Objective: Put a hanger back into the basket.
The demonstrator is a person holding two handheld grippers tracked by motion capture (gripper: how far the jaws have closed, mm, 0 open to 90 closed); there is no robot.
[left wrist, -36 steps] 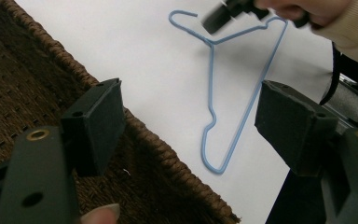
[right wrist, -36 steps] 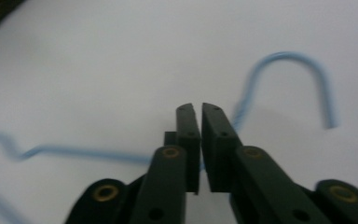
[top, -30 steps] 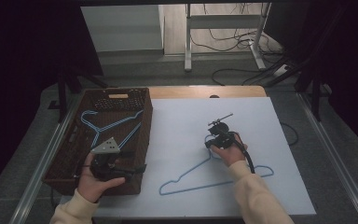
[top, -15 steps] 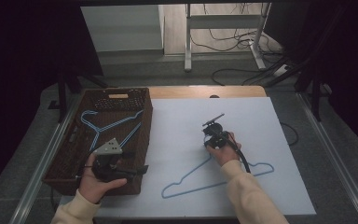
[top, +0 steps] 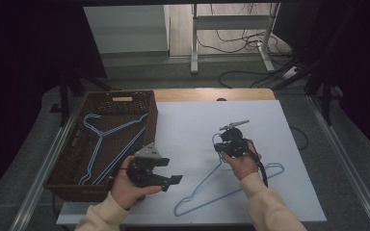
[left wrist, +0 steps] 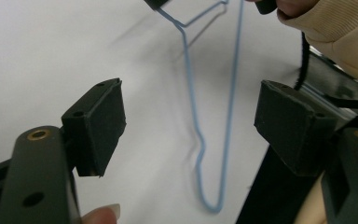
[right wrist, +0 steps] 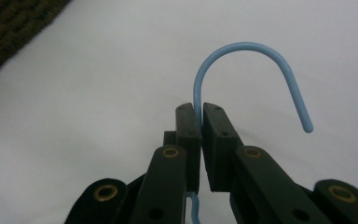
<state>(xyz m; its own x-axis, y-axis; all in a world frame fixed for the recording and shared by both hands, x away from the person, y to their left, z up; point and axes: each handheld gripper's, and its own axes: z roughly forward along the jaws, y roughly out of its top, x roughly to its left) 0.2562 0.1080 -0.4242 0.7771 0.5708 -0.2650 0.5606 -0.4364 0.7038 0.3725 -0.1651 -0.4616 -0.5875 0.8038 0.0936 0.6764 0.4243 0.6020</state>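
**Right gripper clamping the hanger neck; left gripper standing open beside the basket**

The right gripper [right wrist: 200,116] is pinching the neck of the light blue hanger [right wrist: 242,56] between its two black pads. Its jaws have just been closing, and they are now meeting on the wire with almost no gap showing. The hook is curving up and over beyond the pad tips, its free end pointing down at the right of the right gripper view, clear of the white table [right wrist: 74,93].

In the high view the right gripper [top: 224,139] is sitting near the middle of the table [top: 298,125], the person's right hand [top: 241,161] wrapped round its body. The hanger [top: 221,195] is trailing from it toward the near edge, its long bar running from near left to right and its right shoulder lying under the cable.

The left gripper [left wrist: 191,121] is holding nothing; its jaws are standing wide apart, and the hanger's shoulder bend [left wrist: 209,205] is showing on the table between and beyond the pads. In the high view the left gripper [top: 171,171] is pointing right, held in the left hand [top: 125,185] just beside the near right corner of the brown woven basket [top: 65,178].

The basket is sitting at the left edge of the table, and further blue hangers [top: 103,137] are lying inside it.
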